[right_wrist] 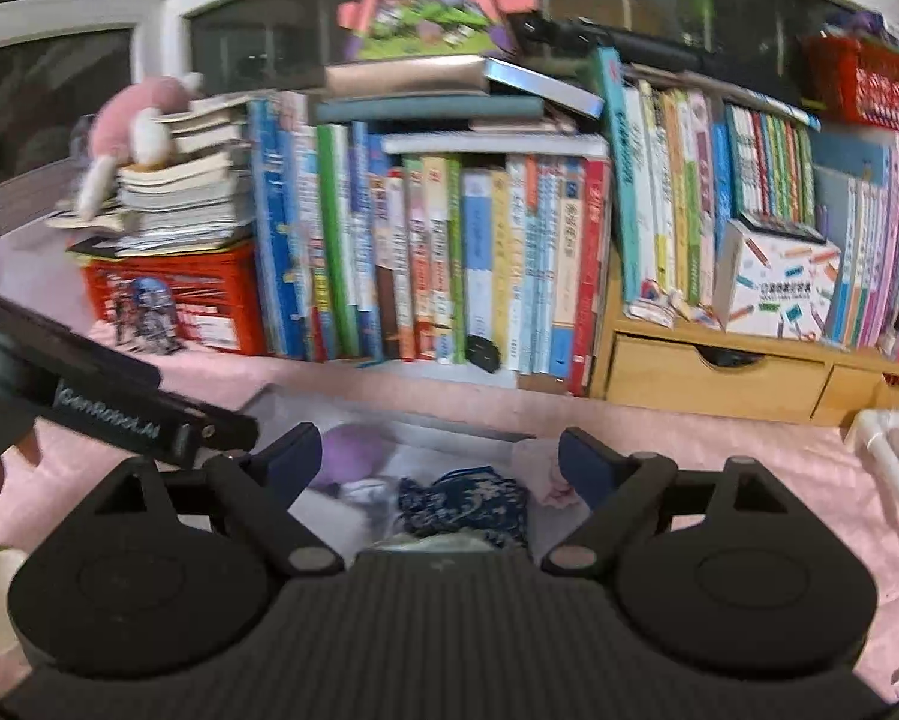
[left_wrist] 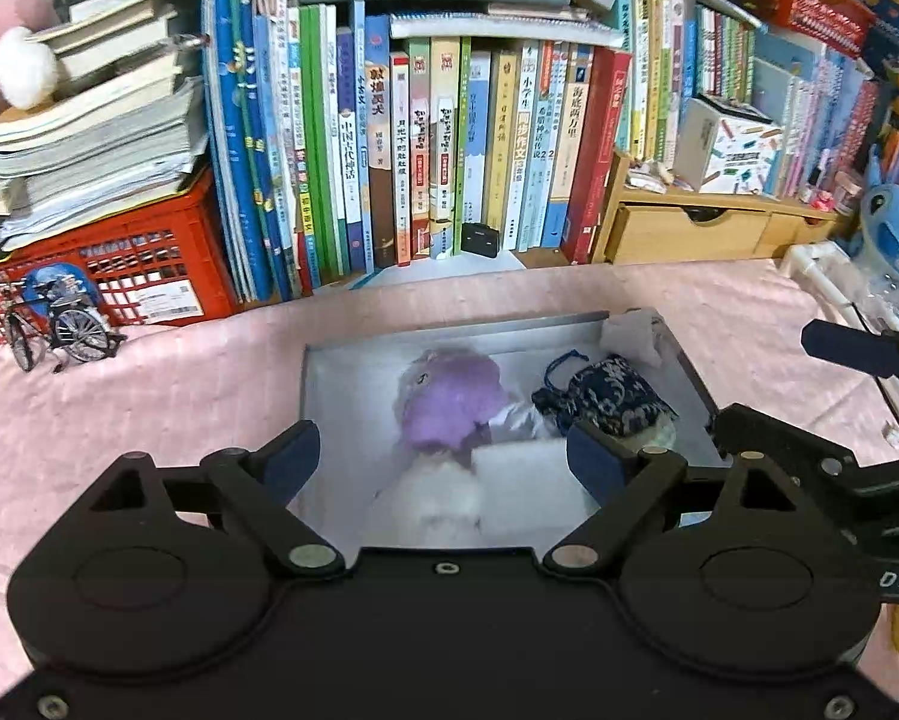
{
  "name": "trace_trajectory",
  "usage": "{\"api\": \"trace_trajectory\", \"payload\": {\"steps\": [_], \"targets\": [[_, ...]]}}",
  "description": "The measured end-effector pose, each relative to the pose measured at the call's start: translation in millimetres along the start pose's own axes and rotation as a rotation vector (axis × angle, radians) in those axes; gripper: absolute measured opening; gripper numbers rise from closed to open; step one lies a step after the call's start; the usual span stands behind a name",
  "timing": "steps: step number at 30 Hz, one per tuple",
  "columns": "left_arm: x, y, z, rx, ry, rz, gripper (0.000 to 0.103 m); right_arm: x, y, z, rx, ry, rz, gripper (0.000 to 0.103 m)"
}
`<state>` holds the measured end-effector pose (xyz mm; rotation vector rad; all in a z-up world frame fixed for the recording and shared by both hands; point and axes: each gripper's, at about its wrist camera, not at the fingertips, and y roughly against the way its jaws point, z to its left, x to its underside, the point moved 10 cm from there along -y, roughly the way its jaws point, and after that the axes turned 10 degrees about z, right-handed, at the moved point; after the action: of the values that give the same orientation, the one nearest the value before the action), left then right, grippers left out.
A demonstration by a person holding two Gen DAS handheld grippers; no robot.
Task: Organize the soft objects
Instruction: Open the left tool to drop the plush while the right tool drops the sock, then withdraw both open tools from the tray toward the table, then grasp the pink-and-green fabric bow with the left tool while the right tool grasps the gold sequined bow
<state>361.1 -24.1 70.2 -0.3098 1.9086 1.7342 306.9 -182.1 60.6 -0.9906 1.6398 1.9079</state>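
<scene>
My left fingers (left_wrist: 443,450) hang spread wide and empty above the grey box (left_wrist: 329,396); my right fingers (right_wrist: 440,468) gape the same, gripping nothing. Inside the box lie a purple plush (left_wrist: 449,402), a navy drawstring pouch (left_wrist: 614,393) at three o'clock of it and a white pad (left_wrist: 527,480). Pink counter (left_wrist: 179,396) lies open around the rim. At twelve o'clock books (left_wrist: 437,150) wall the far edge, a red crate (left_wrist: 119,276) at ten.

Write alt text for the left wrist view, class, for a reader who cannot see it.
The open, empty left gripper hangs above a grey box on a pink cloth, holding a purple plush toy, a dark blue patterned pouch and white soft items. Behind stand upright books, a red crate and a toy bicycle.
</scene>
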Motion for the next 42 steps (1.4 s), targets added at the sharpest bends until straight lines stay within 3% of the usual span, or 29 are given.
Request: {"api": "trace_trajectory", "payload": {"steps": [6,20,32,38,42], "targets": [[24.6,35.2,9.9,-0.001,-0.025,-0.051,0.09,4.9,32.3,30.1,-0.037,0.06,-0.04,0.093],[99.5,90.8,68.4,-0.02,0.047,-0.164,0.094,37.2,78.6,103.0,-0.15,0.173,-0.138,0.098],[180.1,110.0,88.9,-0.011,0.124,-0.282,0.096,86.6,102.9,132.3,-0.173,0.243,-0.191,0.102],[228.1,117.1,103.1,-0.082,0.173,-0.372,0.098,114.6,111.5,127.4,-0.139,0.231,-0.209,0.103],[254.4,112.9,103.9,-0.108,0.176,-0.392,0.1,128.0,114.1,136.4,-0.164,0.233,-0.207,0.103]]}}
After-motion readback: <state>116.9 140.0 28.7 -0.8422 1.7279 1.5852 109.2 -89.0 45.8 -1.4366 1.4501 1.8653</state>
